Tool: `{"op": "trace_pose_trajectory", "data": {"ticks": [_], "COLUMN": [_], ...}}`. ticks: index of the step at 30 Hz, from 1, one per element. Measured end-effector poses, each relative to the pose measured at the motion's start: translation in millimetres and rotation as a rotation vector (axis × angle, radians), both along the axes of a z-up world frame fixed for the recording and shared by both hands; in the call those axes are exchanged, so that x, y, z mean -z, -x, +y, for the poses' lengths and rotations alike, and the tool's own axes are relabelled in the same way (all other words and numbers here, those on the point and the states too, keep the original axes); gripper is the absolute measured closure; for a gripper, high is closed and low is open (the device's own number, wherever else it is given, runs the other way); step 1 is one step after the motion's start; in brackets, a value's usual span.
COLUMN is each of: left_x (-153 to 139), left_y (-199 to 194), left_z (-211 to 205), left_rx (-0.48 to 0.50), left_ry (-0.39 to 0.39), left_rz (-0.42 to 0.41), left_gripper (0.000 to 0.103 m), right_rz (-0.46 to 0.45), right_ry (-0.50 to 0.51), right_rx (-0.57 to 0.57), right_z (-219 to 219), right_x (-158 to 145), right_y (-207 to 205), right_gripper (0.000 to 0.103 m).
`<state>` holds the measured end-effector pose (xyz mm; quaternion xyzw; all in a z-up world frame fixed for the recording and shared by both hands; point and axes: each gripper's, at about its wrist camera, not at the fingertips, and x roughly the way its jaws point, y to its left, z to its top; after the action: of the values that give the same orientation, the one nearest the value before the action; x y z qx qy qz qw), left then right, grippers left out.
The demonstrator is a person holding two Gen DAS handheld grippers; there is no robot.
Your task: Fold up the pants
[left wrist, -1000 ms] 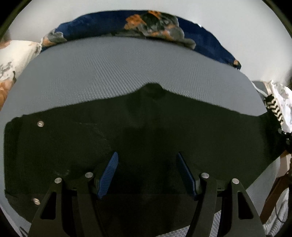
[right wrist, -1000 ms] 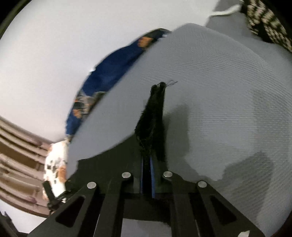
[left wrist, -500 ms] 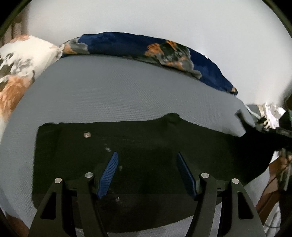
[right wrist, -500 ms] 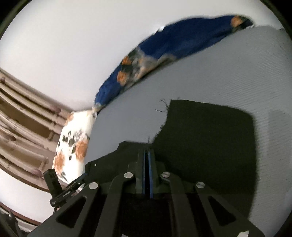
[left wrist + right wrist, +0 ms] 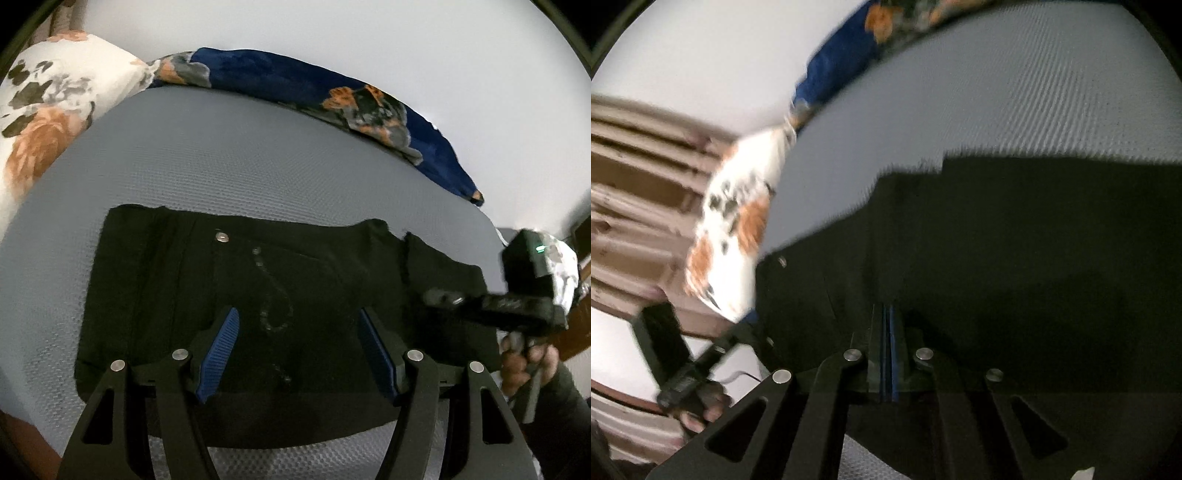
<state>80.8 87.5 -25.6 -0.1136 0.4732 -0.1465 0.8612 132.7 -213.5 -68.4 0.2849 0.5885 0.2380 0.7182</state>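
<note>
honestly the risk here is the right claw (image 5: 886, 354), pressed together on an edge of the black pants (image 5: 258, 295) lying on the grey bed (image 5: 258, 158), dragging the fold crooked while the left claw (image 5: 299, 350) hovers spread and empty.

left wrist: above, near pants (image 5: 258, 295) | right wrist: close, tilted | shared: pants
</note>
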Motion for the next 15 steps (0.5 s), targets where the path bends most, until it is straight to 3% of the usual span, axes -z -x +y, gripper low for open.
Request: {"op": "trace_pose_trajectory", "data": {"ticks": [2, 6, 8, 15], "left_x": [-0.6, -1.5, -0.7, 28.1], "left_y": [-2.1, -2.8, -2.6, -15.9], "left_z": [-5.2, -21.9, -34.7, -79.8], "left_rx": [0.025, 0.088, 0.137, 0.271], "left_ry": [0.020, 0.057, 0.081, 0.253], "left_rz": [0.011, 0.033, 0.052, 0.255], "left_gripper": [0.036, 0.036, 0.036, 0.036], "right_rz": [0.028, 0.000, -0.031, -0.106], "right_ry": [0.066, 0.068, 0.068, 0.097], "right_rx": [-0.041, -0.017, 0.038, 0.269], "right_z": [11.4, 1.1, -18.1, -96.0], "right_x": [6.4, -7.7, -21.1, -56.2], "right_y": [3.7, 15.4, 23.9, 68.2], "right_gripper": [0.096, 0.088, 0.074, 0.057]}}
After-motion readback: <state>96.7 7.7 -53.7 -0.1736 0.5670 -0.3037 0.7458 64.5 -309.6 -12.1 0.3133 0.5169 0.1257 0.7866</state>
